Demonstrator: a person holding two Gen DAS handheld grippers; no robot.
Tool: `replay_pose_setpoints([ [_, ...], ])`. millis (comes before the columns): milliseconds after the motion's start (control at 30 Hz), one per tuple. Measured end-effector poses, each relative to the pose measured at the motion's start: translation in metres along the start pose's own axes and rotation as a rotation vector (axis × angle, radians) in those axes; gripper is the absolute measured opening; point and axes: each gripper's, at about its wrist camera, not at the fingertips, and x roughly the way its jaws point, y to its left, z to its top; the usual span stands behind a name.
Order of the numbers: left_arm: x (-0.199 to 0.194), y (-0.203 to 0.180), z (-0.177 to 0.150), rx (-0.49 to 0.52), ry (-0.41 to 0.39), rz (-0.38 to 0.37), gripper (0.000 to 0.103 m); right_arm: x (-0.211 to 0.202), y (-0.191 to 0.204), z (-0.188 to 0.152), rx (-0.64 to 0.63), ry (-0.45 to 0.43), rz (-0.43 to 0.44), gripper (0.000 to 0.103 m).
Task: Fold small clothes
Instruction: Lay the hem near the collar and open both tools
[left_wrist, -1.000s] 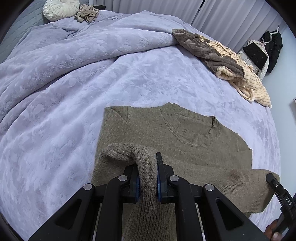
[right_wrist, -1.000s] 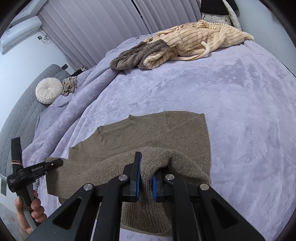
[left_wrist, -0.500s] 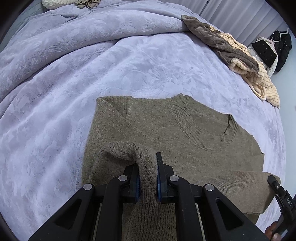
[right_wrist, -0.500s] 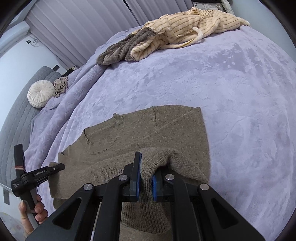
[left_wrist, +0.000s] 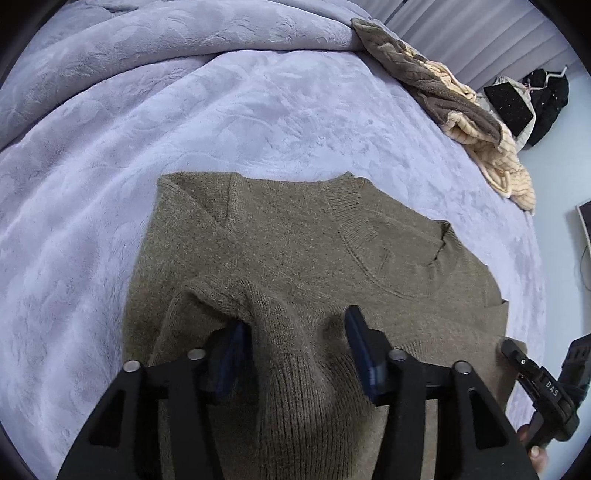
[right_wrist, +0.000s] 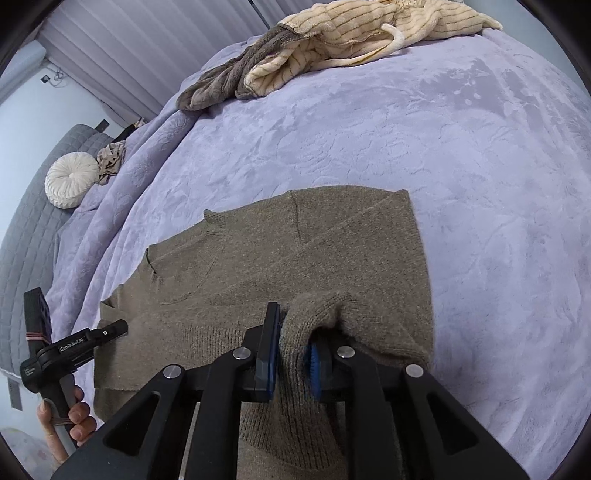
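Clearly soft and limp, the sweater (left_wrist: 288, 236) is best gripped at its hem; it is being released by the opening left gripper (left_wrist: 295, 343); the hem fold is barely pinched in the opening right gripper (right_wrist: 295, 347).

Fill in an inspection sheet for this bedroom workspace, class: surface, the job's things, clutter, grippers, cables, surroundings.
Surface: lilac bedspread, wrinkled toward the headboard side.
Job's things: olive knit sweater lying flat, its lower part folded up over the body.
Clutter: brown and cream striped garments heaped at the far edge; round cream cushion; small beige cloth beside it.
Grippers: left gripper opening, sweater fold between its pads but released; right gripper opening, pads close against the fold.
Cables: thin cable by the wall.
Surroundings: pleated curtains; black clothes hanging.
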Motion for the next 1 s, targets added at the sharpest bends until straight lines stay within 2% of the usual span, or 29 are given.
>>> replay_pose_setpoints([
  [67, -0.008, 0.002, -0.005, 0.000, -0.011, 0.017, 0.069, -0.005, 0.002, -0.003, -0.005, -0.009, 0.025, 0.056],
  [100, -0.012, 0.004, -0.009, 0.005, -0.009, 0.004, 0.069, -0.008, 0.004, -0.006, -0.014, -0.017, 0.032, 0.062],
  [233, -0.025, 0.014, -0.033, -0.016, 0.005, -0.044, 0.069, -0.015, 0.012, -0.019, -0.063, -0.021, 0.018, 0.062],
  [367, -0.025, 0.012, -0.053, 0.010, 0.014, -0.045, 0.069, -0.013, 0.018, -0.033, -0.099, -0.001, 0.014, 0.062],
  [433, -0.019, 0.003, -0.056, 0.038, 0.019, -0.025, 0.068, -0.008, 0.017, -0.037, -0.097, 0.012, 0.019, 0.060],
  [467, -0.016, -0.002, -0.055, 0.050, 0.016, -0.022, 0.055, -0.007, 0.017, -0.037, -0.095, 0.016, 0.020, 0.049],
  [500, -0.014, -0.007, -0.053, 0.066, 0.028, -0.024, 0.026, -0.004, 0.017, -0.038, -0.095, 0.022, 0.021, 0.031],
  [533, -0.011, -0.012, -0.052, 0.076, 0.049, -0.036, 0.016, -0.003, 0.018, -0.038, -0.094, 0.032, 0.029, 0.022],
  [567, -0.011, -0.016, -0.051, 0.078, 0.053, -0.043, 0.013, -0.002, 0.018, -0.038, -0.095, 0.038, 0.038, 0.015],
  [667, -0.023, -0.028, -0.045, 0.107, -0.019, -0.011, 0.013, -0.010, 0.025, -0.036, -0.132, 0.012, 0.042, 0.014],
  [733, -0.032, -0.027, -0.036, 0.084, -0.052, -0.035, 0.013, -0.014, 0.028, -0.031, -0.141, -0.001, 0.050, 0.013],
  [1000, -0.036, -0.021, 0.006, -0.003, -0.093, -0.086, 0.013, -0.017, 0.022, 0.007, -0.033, -0.047, 0.134, 0.013],
])
